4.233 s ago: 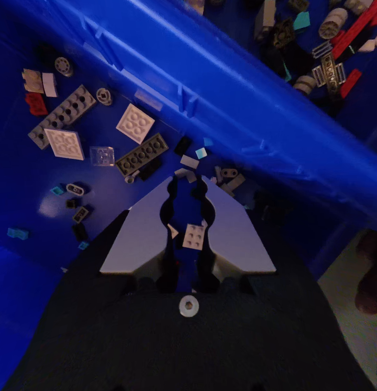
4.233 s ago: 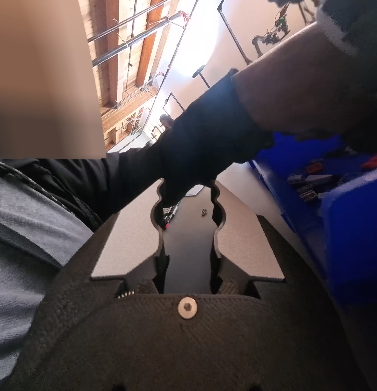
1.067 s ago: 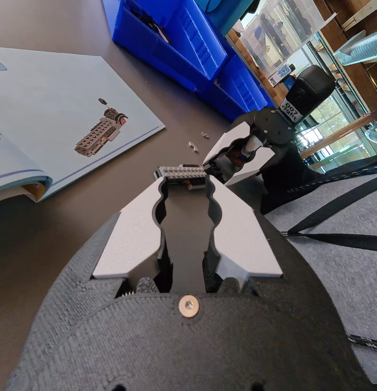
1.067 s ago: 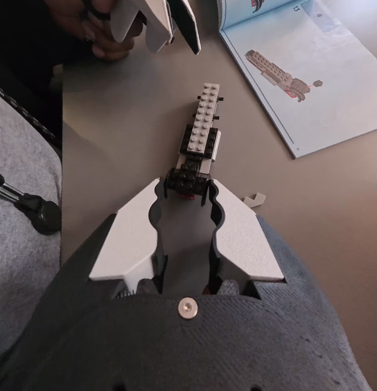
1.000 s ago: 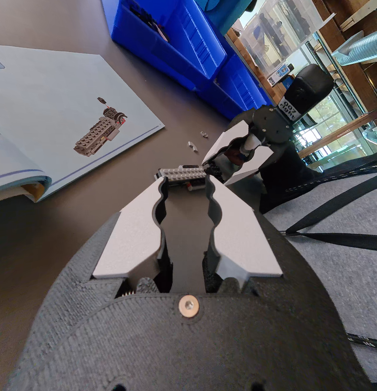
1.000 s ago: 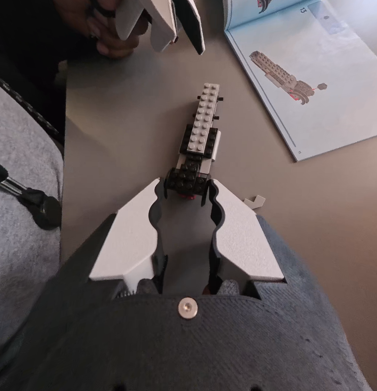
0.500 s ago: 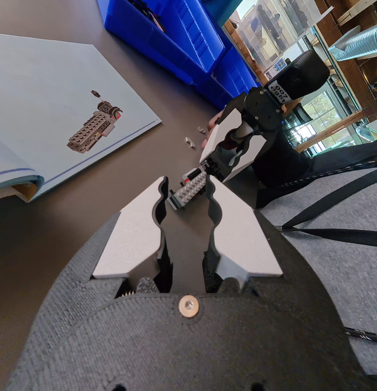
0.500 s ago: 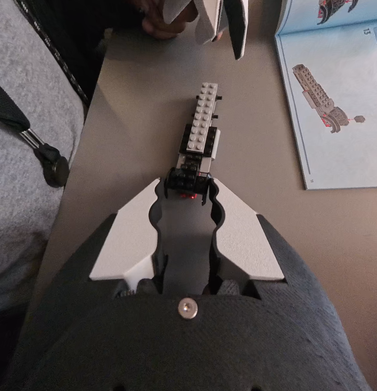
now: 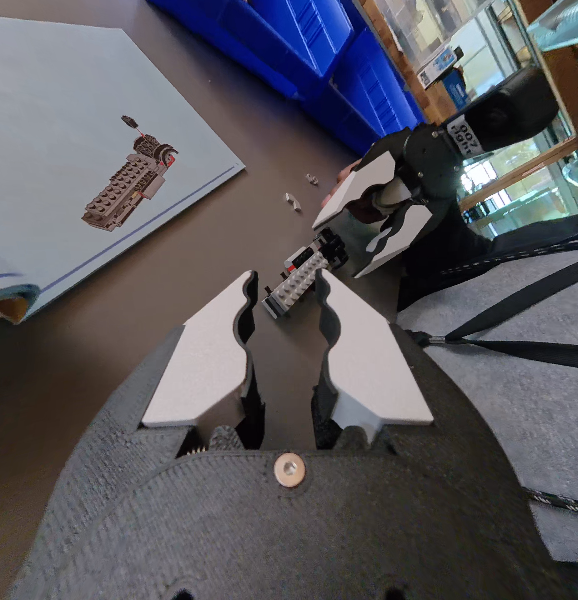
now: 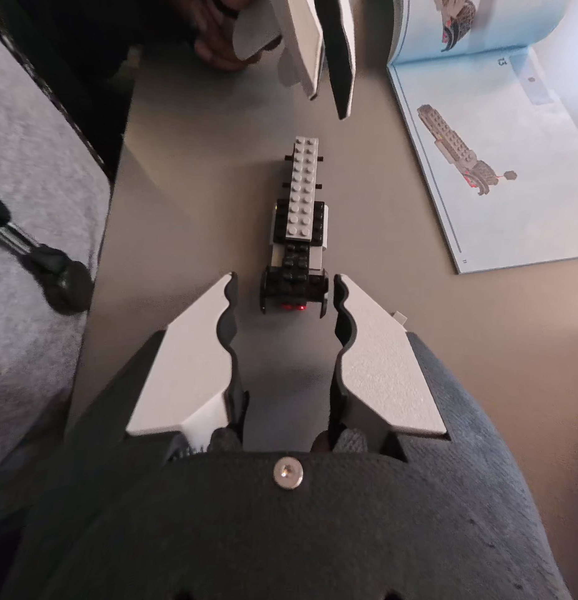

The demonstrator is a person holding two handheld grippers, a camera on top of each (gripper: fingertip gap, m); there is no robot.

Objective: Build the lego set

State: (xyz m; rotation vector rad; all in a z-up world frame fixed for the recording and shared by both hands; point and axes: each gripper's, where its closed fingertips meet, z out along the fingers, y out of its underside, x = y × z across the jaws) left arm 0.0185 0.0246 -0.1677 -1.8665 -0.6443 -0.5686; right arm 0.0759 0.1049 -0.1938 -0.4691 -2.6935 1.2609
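Observation:
The lego model (image 10: 300,207), a long light-grey studded plate on a black and white base with red dots at its black end, lies on the brown table (image 10: 190,201). My right gripper (image 10: 285,281) is open, with a fingertip on each side of the black end and a small gap on both sides. My left gripper (image 9: 286,279) is open and empty, and the model's grey end (image 9: 294,289) shows between its tips. In the right wrist view the left gripper (image 10: 326,97) hovers just beyond that grey end. In the left wrist view the right gripper (image 9: 355,240) straddles the black end.
An open instruction booklet (image 9: 86,130) lies left of the model; it also shows in the right wrist view (image 10: 492,168). Blue bins (image 9: 313,48) stand at the back. Small loose pieces (image 9: 292,202) lie nearby, one white piece (image 10: 398,316) by my right finger. A person's grey clothing (image 10: 37,194) borders the table. About 11 centimetres separates my left fingertips from my right.
My right gripper turned the model towards the left gripper while holding its black end, then opened and let go. My left gripper came closer to the grey end.

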